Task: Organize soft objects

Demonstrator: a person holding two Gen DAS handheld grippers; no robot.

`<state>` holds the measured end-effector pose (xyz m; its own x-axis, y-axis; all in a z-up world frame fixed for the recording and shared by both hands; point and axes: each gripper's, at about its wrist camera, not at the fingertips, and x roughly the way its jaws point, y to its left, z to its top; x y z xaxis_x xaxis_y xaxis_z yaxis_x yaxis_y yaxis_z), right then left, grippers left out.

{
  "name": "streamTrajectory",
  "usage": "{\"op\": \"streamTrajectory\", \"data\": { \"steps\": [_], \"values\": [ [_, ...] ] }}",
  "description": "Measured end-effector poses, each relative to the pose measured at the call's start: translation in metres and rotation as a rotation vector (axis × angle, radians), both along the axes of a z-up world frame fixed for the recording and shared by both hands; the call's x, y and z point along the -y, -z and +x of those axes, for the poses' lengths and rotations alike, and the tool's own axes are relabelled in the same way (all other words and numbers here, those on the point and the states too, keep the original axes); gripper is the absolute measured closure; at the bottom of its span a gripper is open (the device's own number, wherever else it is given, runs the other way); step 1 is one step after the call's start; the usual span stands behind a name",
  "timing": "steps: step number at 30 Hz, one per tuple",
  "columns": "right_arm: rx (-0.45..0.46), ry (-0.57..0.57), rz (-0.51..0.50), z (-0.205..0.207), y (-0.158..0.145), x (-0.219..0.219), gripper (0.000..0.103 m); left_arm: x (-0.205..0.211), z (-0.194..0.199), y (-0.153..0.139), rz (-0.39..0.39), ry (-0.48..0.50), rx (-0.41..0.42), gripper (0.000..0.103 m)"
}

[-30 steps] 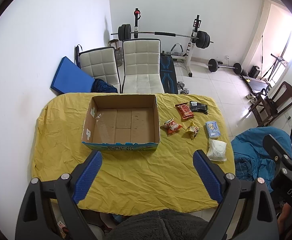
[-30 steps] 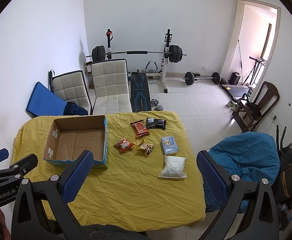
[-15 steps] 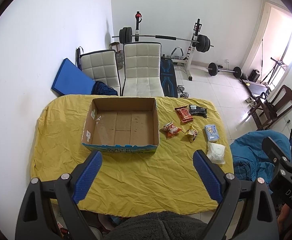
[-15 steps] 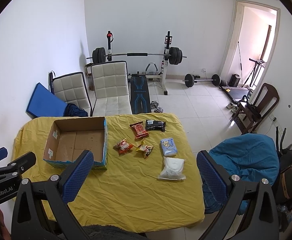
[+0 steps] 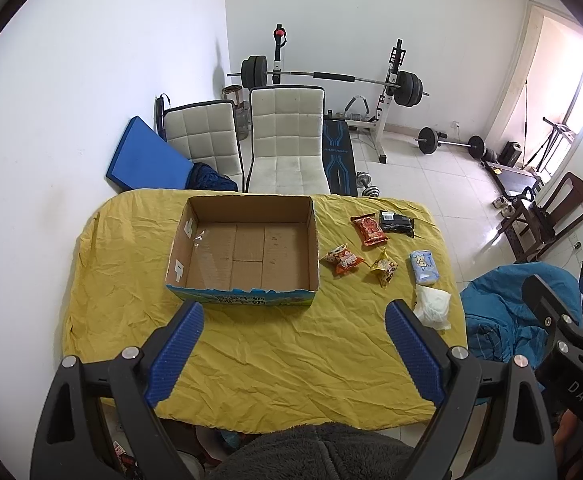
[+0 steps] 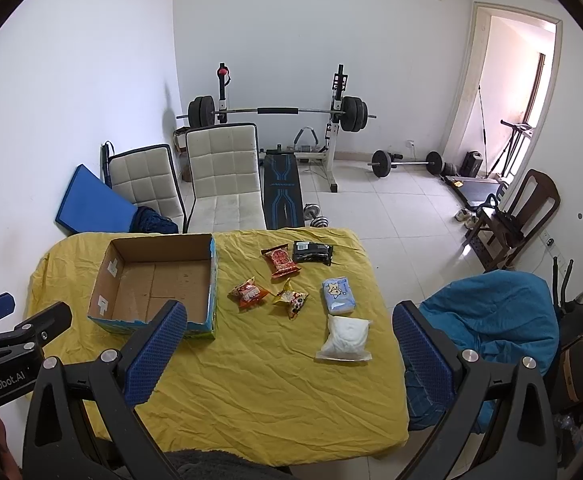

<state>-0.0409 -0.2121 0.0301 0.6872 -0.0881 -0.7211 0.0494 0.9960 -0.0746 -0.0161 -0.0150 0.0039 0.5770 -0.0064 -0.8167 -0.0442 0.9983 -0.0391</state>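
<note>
An empty open cardboard box (image 5: pixel 247 256) (image 6: pixel 155 284) sits on the yellow-covered table (image 5: pixel 275 356) (image 6: pixel 259 380). Right of it lie several soft packets: a black pouch (image 6: pixel 312 252), a red snack bag (image 6: pixel 280 263), an orange snack bag (image 6: pixel 249 292), a yellow snack bag (image 6: pixel 291 299), a blue tissue pack (image 6: pixel 338 296) and a white bag (image 6: pixel 345 338). My left gripper (image 5: pixel 295 348) is open and empty, held high over the table's near edge. My right gripper (image 6: pixel 287 344) is open and empty, also high above the near side.
Two white padded chairs (image 5: pixel 287 140) stand behind the table, with a blue mat (image 5: pixel 147 164) against the wall. A barbell rack (image 6: pixel 279 120) and bench are further back. A blue beanbag (image 6: pixel 491 320) and a wooden chair (image 6: pixel 519 216) stand to the right.
Both grippers have drawn back and up a little, so the table and its objects look slightly smaller. Nothing on the table has moved.
</note>
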Motion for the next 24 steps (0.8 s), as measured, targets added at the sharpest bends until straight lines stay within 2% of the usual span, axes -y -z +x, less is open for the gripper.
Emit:
{"op": "streamTrajectory", "data": {
  "steps": [24],
  "values": [
    [0.007,-0.022,0.003,-0.0024,-0.0009,-0.0074,0.000,0.0005,-0.0016,0.0000,0.003,-0.007,0.001,0.010]
  ]
}}
